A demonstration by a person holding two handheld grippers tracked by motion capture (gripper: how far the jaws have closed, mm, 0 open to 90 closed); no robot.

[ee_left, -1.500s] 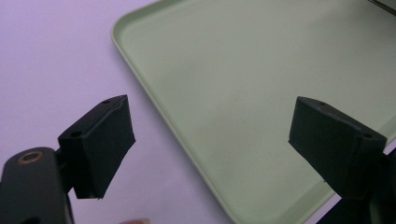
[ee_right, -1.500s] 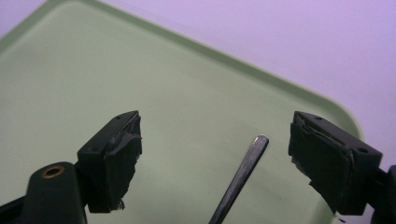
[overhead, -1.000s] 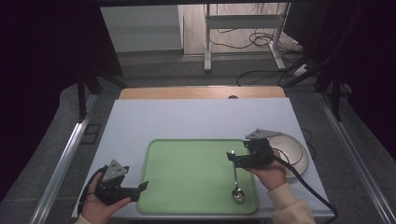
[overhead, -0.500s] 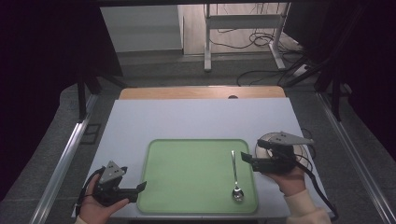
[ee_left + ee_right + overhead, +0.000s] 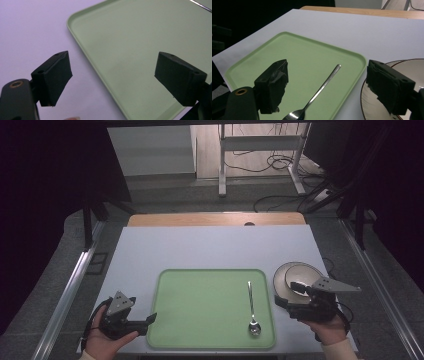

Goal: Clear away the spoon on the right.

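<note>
A metal spoon (image 5: pixel 251 307) lies on the right part of a green tray (image 5: pixel 210 320), bowl end toward the front edge. A round bowl (image 5: pixel 295 275) with a dark rim stands on the table just right of the tray. My right gripper (image 5: pixel 289 295) is open at the bowl's near-left rim, its jaws pointing left toward the tray. In the right gripper view the open gripper (image 5: pixel 329 85) frames the spoon (image 5: pixel 322 87), the tray's edge (image 5: pixel 359 62) and the bowl (image 5: pixel 409 67). My left gripper (image 5: pixel 149 320) is open at the tray's front left corner. In the left gripper view the gripper (image 5: pixel 112 77) straddles the tray's rim (image 5: pixel 82 42), holding nothing.
The pale table (image 5: pixel 210 250) runs back to a wooden strip (image 5: pixel 215 219). Beyond it are a dark floor, cables and a metal stand (image 5: pixel 260 150). A metal rail (image 5: pixel 70 290) runs along the table's left side.
My right gripper has moved right, from over the tray to the bowl's edge. The spoon stays lying on the tray. The left gripper has barely moved.
</note>
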